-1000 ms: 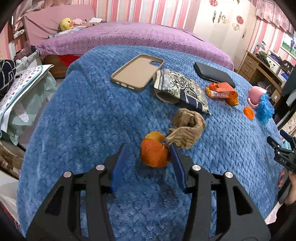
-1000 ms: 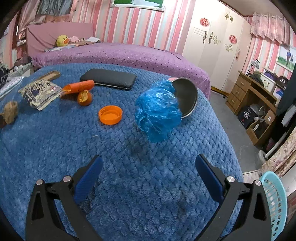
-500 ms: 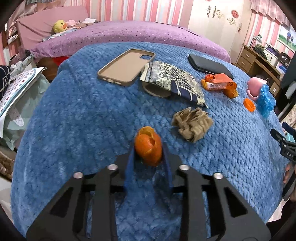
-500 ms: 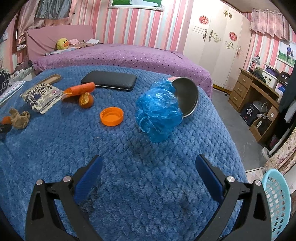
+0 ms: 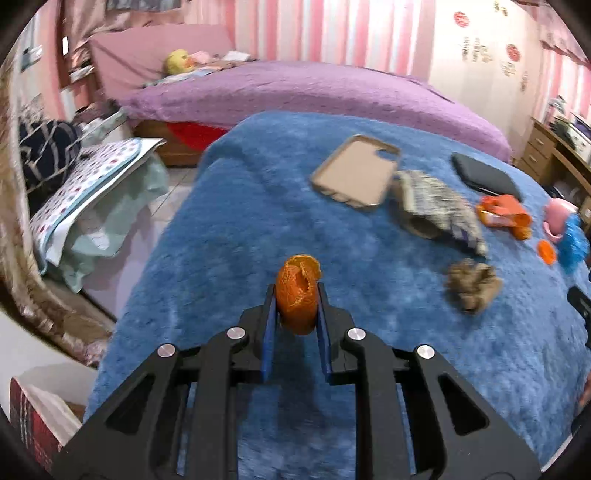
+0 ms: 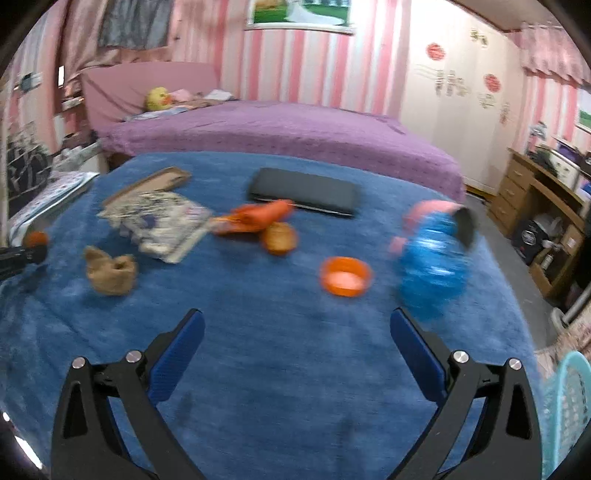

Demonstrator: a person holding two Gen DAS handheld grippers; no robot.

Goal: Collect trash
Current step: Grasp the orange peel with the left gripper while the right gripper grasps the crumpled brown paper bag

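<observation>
Lifted orange peel (image 5: 298, 295), torn, curled

An orange peel (image 5: 298, 291), curled and torn, is held upright between the left gripper (image 5: 295, 295) pads. A crumpled brown paper wad (image 5: 473, 287) is seen to its right on the blue blanket (image 5: 221, 229).

I see pink-and-white striped walls (image 6: 306, 66) around me, a bed (image 6: 280, 133) under a purple cover with a pink headboard (image 6: 147, 85), a white wardrobe (image 6: 454, 103) with red decals, and a wooden drawer unit (image 6: 532, 199) on the right. A framed picture (image 6: 299, 14) hangs above.
</observation>
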